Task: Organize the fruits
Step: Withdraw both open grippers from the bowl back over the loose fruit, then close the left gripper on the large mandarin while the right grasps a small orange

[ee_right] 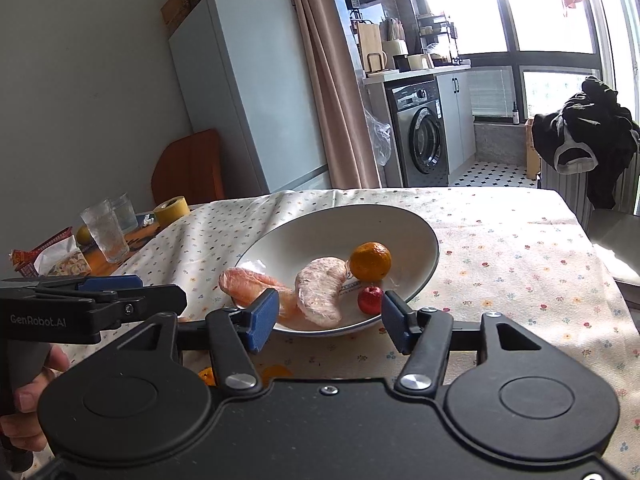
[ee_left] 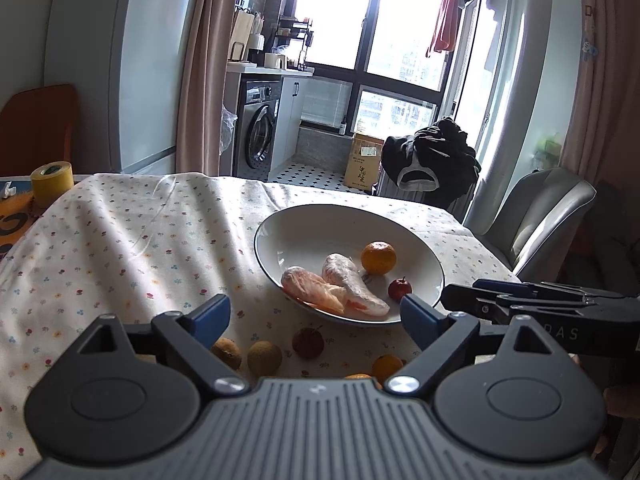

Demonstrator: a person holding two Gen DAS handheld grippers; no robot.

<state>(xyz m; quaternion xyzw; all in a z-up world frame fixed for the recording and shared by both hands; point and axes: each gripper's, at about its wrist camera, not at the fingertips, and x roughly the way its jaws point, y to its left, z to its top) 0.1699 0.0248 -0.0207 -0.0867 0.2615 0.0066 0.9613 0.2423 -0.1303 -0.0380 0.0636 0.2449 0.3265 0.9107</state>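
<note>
Left wrist view: the left gripper [ee_left: 316,316] hangs low over the tablecloth [ee_left: 132,248] with its jaws spread wide and nothing between them. Just ahead sits a white plate [ee_left: 304,224]. In it lie two wrapped pomelo wedges: the left wedge [ee_left: 314,289] runs with its long axis from upper left to lower right, and the right wedge [ee_left: 354,285], touching it, runs the same way, its narrow end toward the plate's near rim. An orange [ee_left: 378,257] sits just behind the right wedge, and a small red fruit [ee_left: 399,289] lies near the plate's right rim. On the cloth, near the gripper, lie two brown fruits [ee_left: 264,357], a dark red fruit [ee_left: 307,343] and another orange partly hidden behind the gripper. The right gripper [ee_left: 520,300] enters from the right, beside the plate; whether it is open cannot be told here.

Right wrist view: the right gripper [ee_right: 330,322] has its jaws wide apart, empty, at the plate's [ee_right: 360,220] near rim. The left wedge [ee_right: 256,286] overhangs the rim, pointing left. The right wedge [ee_right: 320,294] curves, its ends toward the lower right. The left gripper [ee_right: 100,300] and a hand [ee_right: 28,400] are at left.
</note>
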